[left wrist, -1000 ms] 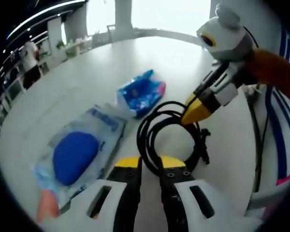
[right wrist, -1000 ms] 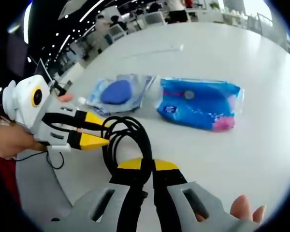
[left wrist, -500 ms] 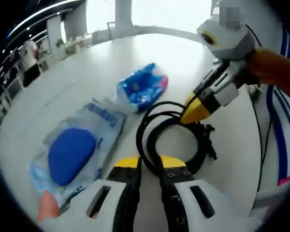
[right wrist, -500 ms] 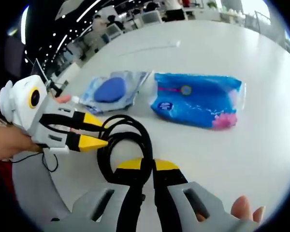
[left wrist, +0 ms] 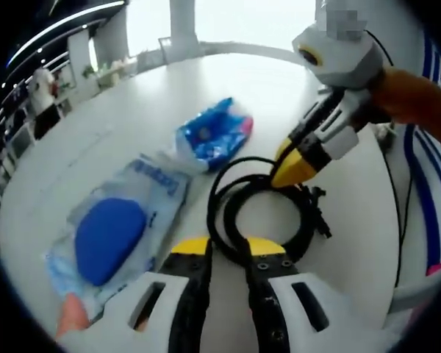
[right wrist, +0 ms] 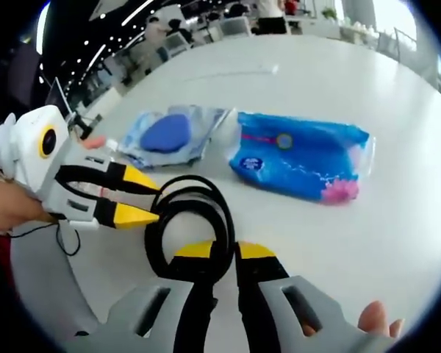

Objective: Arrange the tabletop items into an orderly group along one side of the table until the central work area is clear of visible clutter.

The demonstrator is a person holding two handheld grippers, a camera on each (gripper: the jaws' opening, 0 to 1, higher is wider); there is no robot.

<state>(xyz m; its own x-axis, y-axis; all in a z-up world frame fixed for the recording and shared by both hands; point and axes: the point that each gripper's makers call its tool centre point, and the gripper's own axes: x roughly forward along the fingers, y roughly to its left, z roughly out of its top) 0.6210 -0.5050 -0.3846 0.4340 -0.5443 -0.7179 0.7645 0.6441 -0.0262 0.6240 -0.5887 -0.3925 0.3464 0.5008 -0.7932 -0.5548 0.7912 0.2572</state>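
A coiled black cable [left wrist: 222,213] lies on the white table [left wrist: 132,110], and both grippers hold it. In the left gripper view my left gripper [left wrist: 228,248] is shut on the near side of the coil. My right gripper [left wrist: 290,170] comes in from the upper right, its yellow tips shut on the far side. In the right gripper view the right gripper [right wrist: 225,251] pinches the cable [right wrist: 222,217], with the left gripper [right wrist: 148,197] at the coil's left edge. A blue wipes pack [left wrist: 213,136] [right wrist: 301,154] and a clear bag with a blue oval pad [left wrist: 114,232] [right wrist: 169,136] lie beyond.
A thin black wire [left wrist: 398,213] trails along the table's right edge beside a person's striped clothing. A white cord [right wrist: 235,73] lies far across the table [right wrist: 397,220]. A hand [right wrist: 11,209] holds the left gripper. Desks, chairs and people stand in the background.
Both grippers keep their hold on the cable. The views have shifted a little, and the coil and packs sit almost where they were.
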